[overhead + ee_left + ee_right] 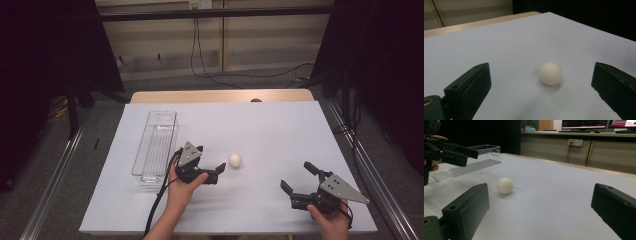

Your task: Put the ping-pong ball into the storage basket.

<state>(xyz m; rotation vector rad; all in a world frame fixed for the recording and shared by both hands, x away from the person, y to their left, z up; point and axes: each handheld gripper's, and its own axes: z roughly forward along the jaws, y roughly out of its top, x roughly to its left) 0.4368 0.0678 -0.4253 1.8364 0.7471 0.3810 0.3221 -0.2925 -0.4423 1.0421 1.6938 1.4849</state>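
A small white ball [235, 160] lies on the white table sheet [270, 125], near the middle. My left gripper [211, 158] is open just left of it; in the left gripper view the ball [550, 73] rests a little ahead of the wide-apart jaws of that gripper [540, 72], touching neither. My right gripper [298, 177] stands open at the front right, well away from the ball. In the right gripper view the ball [504, 185] lies ahead and to the left of that gripper [539, 193], with the left gripper [461, 153] beyond it.
A long clear plastic bin [155, 145] with nothing in it lies on the left part of the sheet, just beside the left hand; it also appears in the right gripper view [469, 163]. The wooden table edge [220, 96] runs along the far side. Cables hang beyond.
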